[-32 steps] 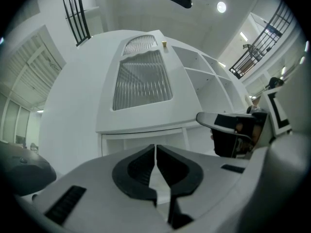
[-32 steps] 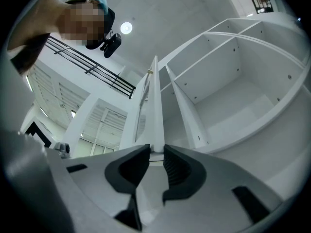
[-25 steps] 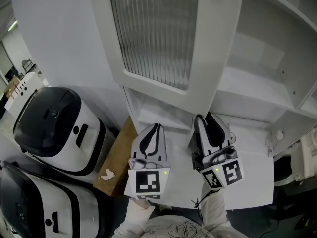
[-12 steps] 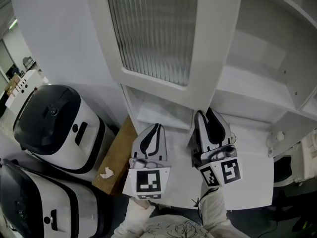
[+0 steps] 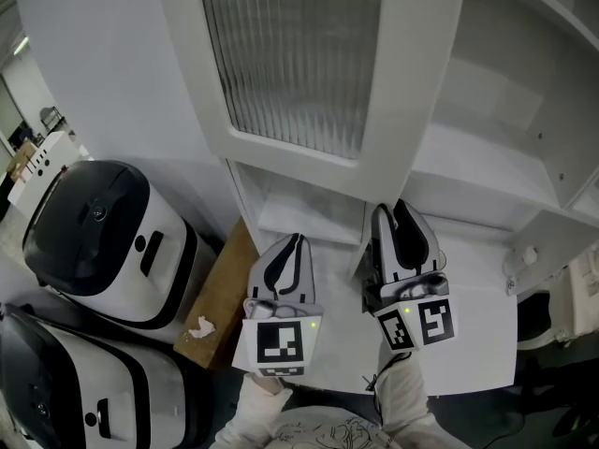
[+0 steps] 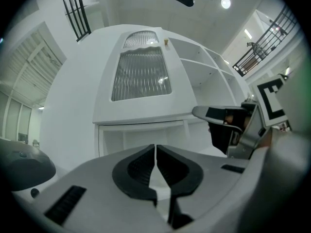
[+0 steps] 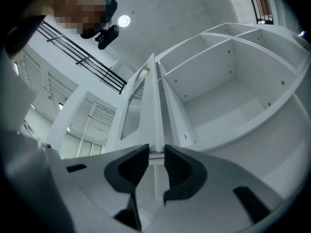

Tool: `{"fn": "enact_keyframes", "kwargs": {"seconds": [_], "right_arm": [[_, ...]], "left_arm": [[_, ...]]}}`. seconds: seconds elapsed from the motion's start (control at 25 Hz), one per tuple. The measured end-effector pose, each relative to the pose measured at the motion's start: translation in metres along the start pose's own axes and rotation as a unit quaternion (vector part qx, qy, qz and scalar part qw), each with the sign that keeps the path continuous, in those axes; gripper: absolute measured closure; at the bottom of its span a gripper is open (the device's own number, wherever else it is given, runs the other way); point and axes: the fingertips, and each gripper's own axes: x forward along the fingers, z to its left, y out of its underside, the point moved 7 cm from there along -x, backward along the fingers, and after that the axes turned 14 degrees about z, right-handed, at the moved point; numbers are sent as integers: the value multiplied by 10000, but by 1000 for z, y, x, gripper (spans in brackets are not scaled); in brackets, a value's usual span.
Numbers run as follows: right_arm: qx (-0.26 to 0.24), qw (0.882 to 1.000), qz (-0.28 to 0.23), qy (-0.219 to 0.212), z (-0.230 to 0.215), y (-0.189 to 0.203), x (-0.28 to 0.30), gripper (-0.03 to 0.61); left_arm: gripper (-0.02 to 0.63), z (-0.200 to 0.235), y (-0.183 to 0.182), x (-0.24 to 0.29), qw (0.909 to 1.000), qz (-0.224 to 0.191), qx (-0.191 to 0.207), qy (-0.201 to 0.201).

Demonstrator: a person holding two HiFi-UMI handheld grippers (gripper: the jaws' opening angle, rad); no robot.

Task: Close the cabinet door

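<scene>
The white cabinet (image 5: 487, 110) stands with its shelves bare and its door (image 5: 290, 54), a white frame round ribbed glass, swung out to the left. My right gripper (image 5: 396, 211) reaches up to the door's lower free corner. In the right gripper view the door's edge (image 7: 156, 106) fills the narrow gap at that gripper's (image 7: 156, 152) tips, so it is shut on the door. My left gripper (image 5: 295, 241) hangs lower and to the left, below the door (image 6: 141, 74), shut on nothing (image 6: 155, 152).
Two black-and-white rounded appliances (image 5: 103, 241) (image 5: 56, 391) stand at the left. A brown wooden board (image 5: 220, 297) with a crumpled scrap (image 5: 201, 326) lies between them and the cabinet. A white counter (image 5: 468, 297) runs under the shelves.
The right gripper has shifted slightly right and up, and the door's free edge has shifted a little to the right with it. The left gripper has not moved.
</scene>
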Motion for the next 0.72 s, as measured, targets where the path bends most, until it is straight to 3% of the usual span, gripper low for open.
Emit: {"fn": "enact_keyframes", "kwargs": {"seconds": [0.72], "right_arm": [[-95,9977,164,657,-5,0,15,486]], "left_arm": [[600,15,-3,18,9995,-30,-52,315]]}}
